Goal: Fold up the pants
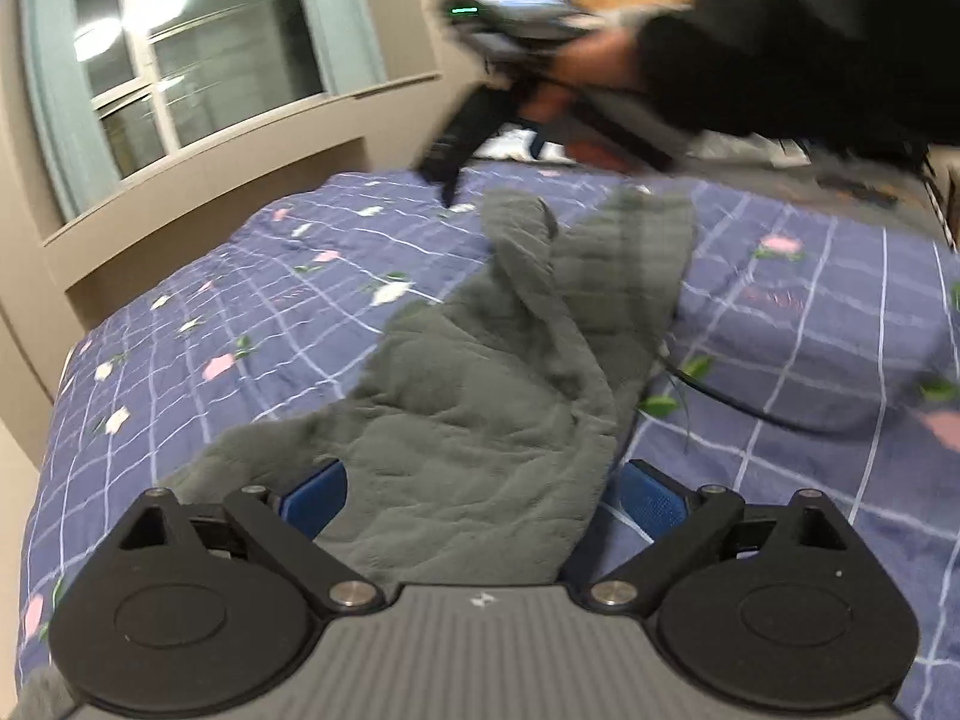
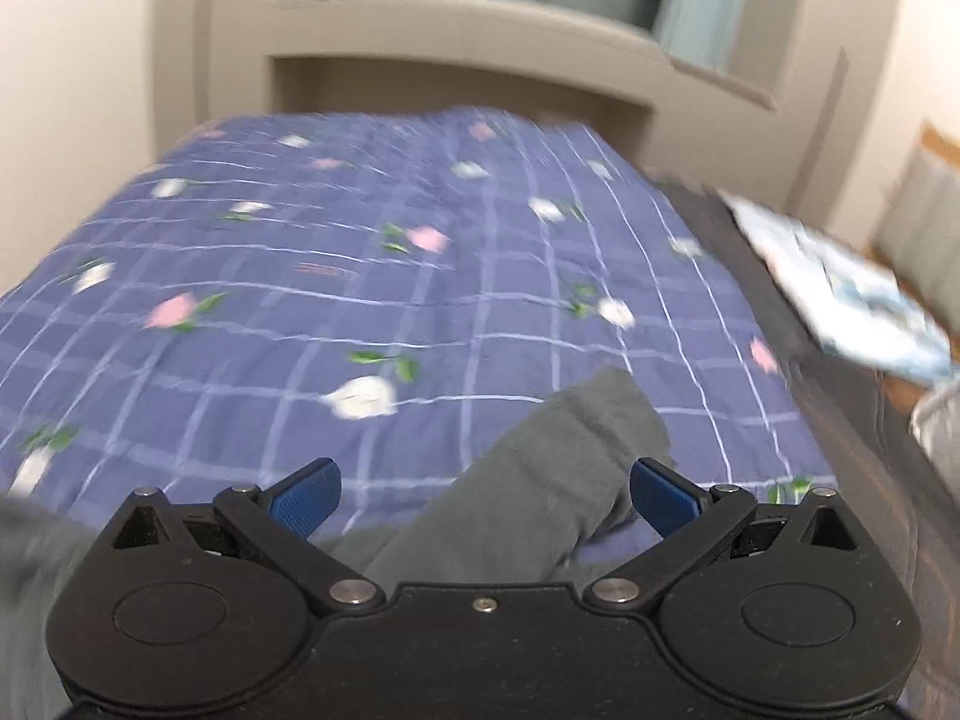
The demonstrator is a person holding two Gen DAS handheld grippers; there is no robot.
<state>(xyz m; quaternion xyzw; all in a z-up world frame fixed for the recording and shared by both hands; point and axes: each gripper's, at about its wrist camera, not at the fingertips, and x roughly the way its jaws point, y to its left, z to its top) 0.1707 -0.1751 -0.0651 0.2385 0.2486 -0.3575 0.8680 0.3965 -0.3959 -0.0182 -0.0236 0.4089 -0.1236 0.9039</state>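
Note:
Grey fleece pants lie crumpled on the blue checked bedspread, both legs stretching away from the left wrist camera. My left gripper is open above the near end of the pants, its blue pads wide apart and clear of the cloth. In the left wrist view my right gripper hovers blurred over the far leg ends, held by a hand in a black sleeve. In its own view the right gripper is open, with a grey pant leg end lying loose below and between the pads.
A window with pale blue curtains and a beige sill run along the bed's far side. A black cable crosses the bedspread beside the pants. A dark bed edge and a pale printed cloth lie to the right.

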